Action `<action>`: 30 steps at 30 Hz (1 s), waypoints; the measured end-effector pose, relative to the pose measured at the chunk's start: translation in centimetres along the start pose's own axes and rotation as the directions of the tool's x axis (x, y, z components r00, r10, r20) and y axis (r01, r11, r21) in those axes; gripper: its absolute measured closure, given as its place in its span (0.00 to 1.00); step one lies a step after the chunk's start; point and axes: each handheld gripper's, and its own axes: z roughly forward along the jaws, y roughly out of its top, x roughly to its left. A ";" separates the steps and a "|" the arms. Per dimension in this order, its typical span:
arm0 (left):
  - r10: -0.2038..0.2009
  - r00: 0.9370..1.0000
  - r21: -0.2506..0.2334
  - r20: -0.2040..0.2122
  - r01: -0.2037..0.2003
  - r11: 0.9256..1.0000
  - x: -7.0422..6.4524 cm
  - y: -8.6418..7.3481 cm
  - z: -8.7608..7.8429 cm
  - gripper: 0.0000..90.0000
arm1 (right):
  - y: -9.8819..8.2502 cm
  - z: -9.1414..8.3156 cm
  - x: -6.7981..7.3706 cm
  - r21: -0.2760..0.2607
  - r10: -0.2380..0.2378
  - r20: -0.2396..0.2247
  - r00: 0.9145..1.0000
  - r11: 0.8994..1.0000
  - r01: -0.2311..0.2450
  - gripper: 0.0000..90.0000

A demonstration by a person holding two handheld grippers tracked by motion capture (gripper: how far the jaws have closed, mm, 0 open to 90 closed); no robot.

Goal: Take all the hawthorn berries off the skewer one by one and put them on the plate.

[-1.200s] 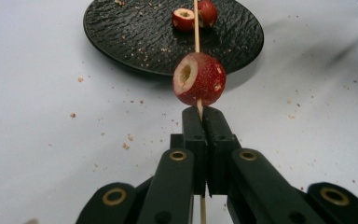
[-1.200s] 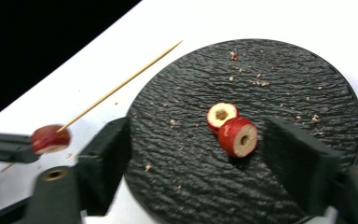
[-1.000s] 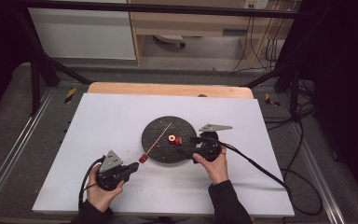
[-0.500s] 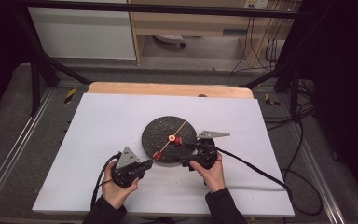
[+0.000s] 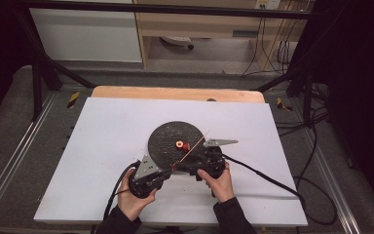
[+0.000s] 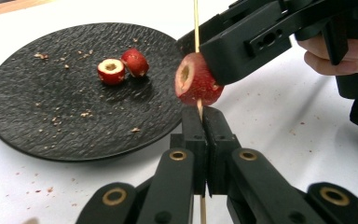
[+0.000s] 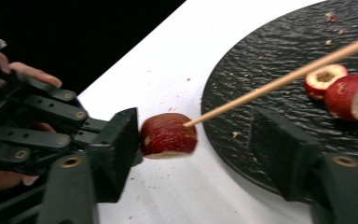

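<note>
A thin wooden skewer [image 5: 191, 150] slants over the near edge of a black plate [image 5: 165, 134]. A red cored fruit piece [image 6: 196, 86] is threaded near its lower end. My left gripper [image 6: 203, 116] is shut on the skewer [image 6: 196, 28] just below that piece. My right gripper [image 7: 200, 144] is open, its jaws on either side of the threaded piece [image 7: 168, 135], one jaw against it. Two more cored fruit pieces [image 6: 111, 71] [image 6: 135, 62] lie side by side on the plate [image 6: 51, 116]. In the high view the left gripper [image 5: 169, 169] and right gripper [image 5: 187, 168] meet at the plate's near rim.
The plate sits on a white tabletop [image 5: 102, 126] strewn with small crumbs near it. A wooden strip [image 5: 175, 93] edges the far side. A black cable [image 5: 263, 173] trails right from the right gripper. Metal frame rails [image 5: 24, 146] flank the table.
The left hand has moved right and forward to meet the right gripper and now grips the skewer's lower end. The skewer has shifted right and toward the near rim.
</note>
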 end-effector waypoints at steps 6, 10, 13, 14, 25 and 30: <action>0.003 1.000 -0.005 0.005 -0.003 1.000 -0.2 0.1 0.1 0.98 | -0.1 0.0 0.1 0.021 0.012 -0.039 0.999 1.000 -0.011 0.51; 0.005 1.000 -0.005 0.006 -0.005 1.000 -0.3 0.2 0.2 0.98 | -0.2 0.1 0.0 0.036 0.015 -0.060 0.998 0.999 -0.013 0.59; 0.007 1.000 -0.003 0.007 -0.007 1.000 -0.3 0.1 0.2 0.98 | -0.2 0.1 0.1 0.038 0.017 -0.071 0.997 0.999 -0.015 0.65; 0.007 1.000 -0.003 0.008 -0.007 1.000 -0.3 0.1 0.2 0.98 | -0.2 0.1 0.1 0.039 0.017 -0.073 0.997 0.999 -0.014 0.65; 0.010 1.000 -0.006 0.008 -0.010 1.000 -0.3 -0.1 -0.1 0.98 | 0.2 -0.2 0.0 0.039 0.023 -0.061 0.998 0.999 -0.020 0.66; 0.011 1.000 -0.005 0.006 -0.011 1.000 -0.1 -0.4 -0.4 0.98 | 0.7 -0.5 -0.3 0.031 0.023 -0.047 0.999 0.999 -0.022 0.66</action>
